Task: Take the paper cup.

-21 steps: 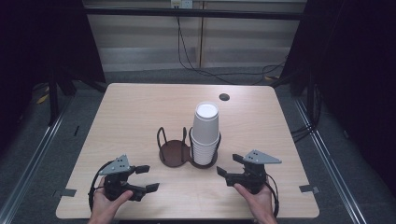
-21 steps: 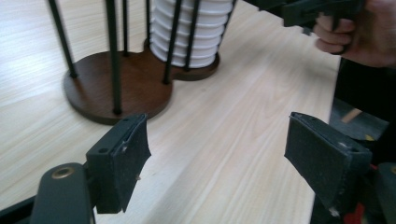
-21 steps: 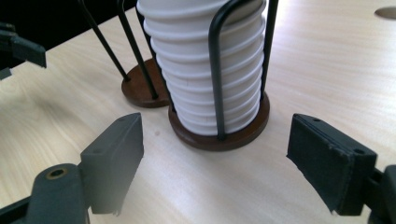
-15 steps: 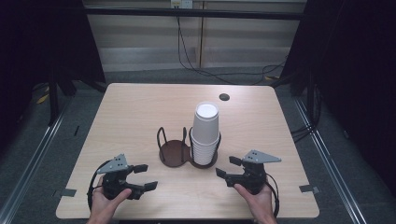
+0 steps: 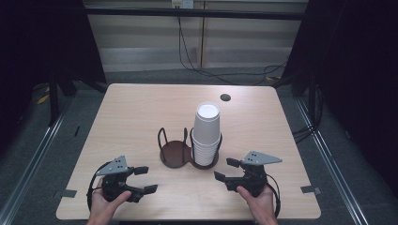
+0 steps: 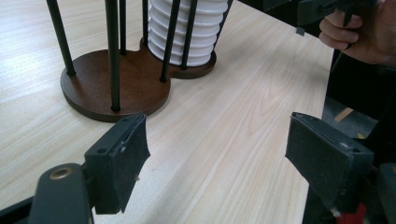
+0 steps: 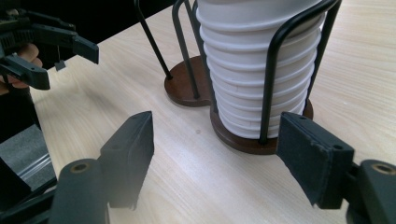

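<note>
While both grippers gape, bare tabletop [image 5: 141,117] surrounds the cup holder [image 5: 176,153].

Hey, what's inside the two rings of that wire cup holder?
The right ring of the holder holds a stack of white paper cups; the left ring stands empty. The cups' insides are hidden.

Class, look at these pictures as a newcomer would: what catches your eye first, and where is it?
A tall stack of white cups stands in the right ring of a dark wire holder at mid-table. Nearer the person, the left gripper and right gripper flank it, jaws open, holding nothing.
</note>
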`<state>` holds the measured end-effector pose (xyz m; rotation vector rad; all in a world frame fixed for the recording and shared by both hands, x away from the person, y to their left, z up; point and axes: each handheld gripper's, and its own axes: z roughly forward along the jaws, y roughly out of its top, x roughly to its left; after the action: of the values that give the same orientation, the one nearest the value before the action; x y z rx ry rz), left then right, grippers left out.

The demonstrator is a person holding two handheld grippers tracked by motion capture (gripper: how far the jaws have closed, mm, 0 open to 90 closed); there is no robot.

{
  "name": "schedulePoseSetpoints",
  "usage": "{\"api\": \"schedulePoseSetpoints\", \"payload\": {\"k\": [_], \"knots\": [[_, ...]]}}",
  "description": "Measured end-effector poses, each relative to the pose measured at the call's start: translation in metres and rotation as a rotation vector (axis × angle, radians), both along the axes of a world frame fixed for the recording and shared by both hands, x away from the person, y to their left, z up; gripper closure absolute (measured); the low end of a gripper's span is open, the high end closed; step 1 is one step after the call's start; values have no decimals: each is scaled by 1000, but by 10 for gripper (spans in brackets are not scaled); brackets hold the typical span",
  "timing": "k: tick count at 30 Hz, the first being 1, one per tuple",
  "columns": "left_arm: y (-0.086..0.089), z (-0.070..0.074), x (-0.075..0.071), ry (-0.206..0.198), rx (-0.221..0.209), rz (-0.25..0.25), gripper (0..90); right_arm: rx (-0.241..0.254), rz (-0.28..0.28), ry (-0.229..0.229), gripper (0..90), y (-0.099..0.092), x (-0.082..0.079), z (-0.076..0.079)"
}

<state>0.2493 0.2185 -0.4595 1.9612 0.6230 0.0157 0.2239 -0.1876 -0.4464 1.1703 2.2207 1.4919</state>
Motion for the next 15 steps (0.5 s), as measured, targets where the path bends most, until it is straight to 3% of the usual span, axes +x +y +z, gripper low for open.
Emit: {"api": "schedulePoseSetpoints", "payload": {"k": [7,10,11,15], "knots": [[-2,-1,1,3,3,0,212,18,-26,13,336,-7,3,6],[-2,0,0,2,6,-6,212,17,-8,29,339,-7,3,12],[-2,0,-1,5,4,-7,212,32,19,41,318,-7,3,16],[-4,0,-1,3,8,-20,212,39,28,41,262,-7,5,22]]}}
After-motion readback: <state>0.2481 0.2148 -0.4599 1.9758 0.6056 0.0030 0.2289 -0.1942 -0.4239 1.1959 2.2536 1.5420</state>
